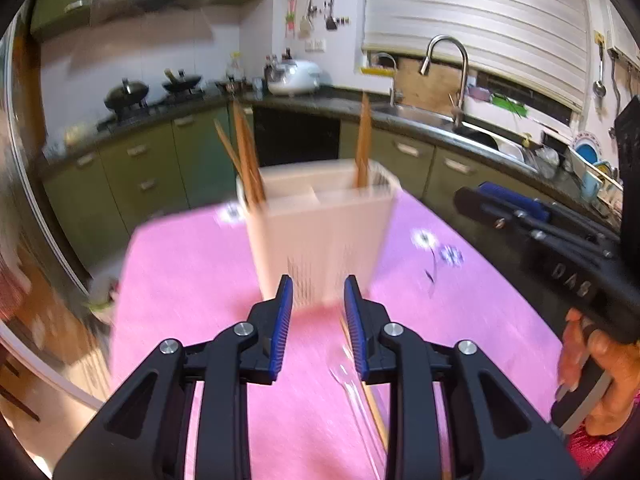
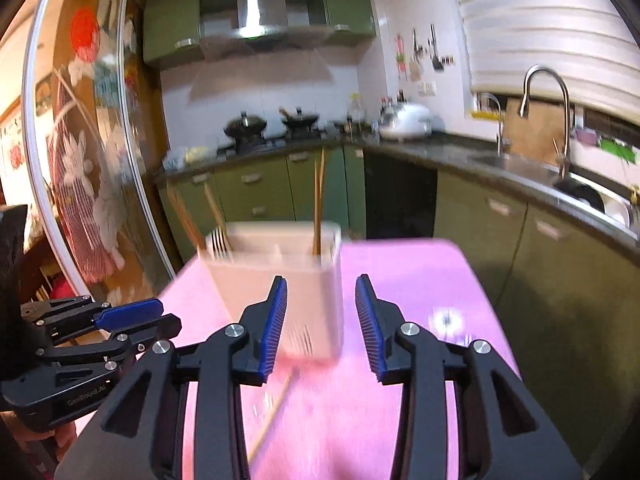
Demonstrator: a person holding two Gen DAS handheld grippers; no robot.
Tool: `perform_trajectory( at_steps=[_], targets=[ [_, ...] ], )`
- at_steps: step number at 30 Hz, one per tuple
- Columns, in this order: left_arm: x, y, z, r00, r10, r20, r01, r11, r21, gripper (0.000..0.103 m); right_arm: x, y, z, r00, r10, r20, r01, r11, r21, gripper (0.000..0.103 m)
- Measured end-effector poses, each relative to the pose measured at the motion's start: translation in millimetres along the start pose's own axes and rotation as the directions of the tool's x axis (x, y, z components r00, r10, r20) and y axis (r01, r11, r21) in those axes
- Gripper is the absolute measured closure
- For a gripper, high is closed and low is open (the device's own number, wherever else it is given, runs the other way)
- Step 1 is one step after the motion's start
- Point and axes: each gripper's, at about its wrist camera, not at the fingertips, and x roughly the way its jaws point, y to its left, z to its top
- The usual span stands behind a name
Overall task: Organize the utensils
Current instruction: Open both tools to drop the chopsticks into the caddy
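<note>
The loose wooden chopstick (image 1: 376,408) lay lengthwise on the pink desk (image 1: 192,280) under the left tongs (image 1: 318,300) — nearer than the right tongs (image 2: 321,304) — both released and empty.

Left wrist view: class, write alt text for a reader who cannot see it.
An open left gripper faces a white utensil holder standing on a pink tablecloth, with wooden chopsticks upright in it. One chopstick lies on the cloth; the right gripper shows at right.
</note>
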Motion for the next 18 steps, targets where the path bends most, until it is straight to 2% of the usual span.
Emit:
perform_trajectory(
  at_steps=[6,12,15,18],
  targets=[
    [40,-13,-50,0.994,-0.006,-0.111,0.000,0.998,-0.055,0.078,7,-19,-59,0.994,0.005,-0.109,0.002,0.998,0.069,0.067],
    [62,-22,-79,0.979,0.014,-0.202,-0.023,0.999,-0.039,0.078,-9,-45,-60,0.997,-0.018,-0.081,0.027,0.994,0.108,0.067],
    [74,-26,-85,0.969,0.020,-0.245,-0.028,0.999,-0.031,0.078,-19,-56,-56,0.998,-0.023,-0.054,0.030,0.991,0.131,0.062],
    [83,-29,-88,0.960,0.025,-0.278,-0.032,0.999,-0.023,0.078,-22,-61,-48,0.999,-0.022,-0.045,0.028,0.989,0.145,0.062]
  ],
)
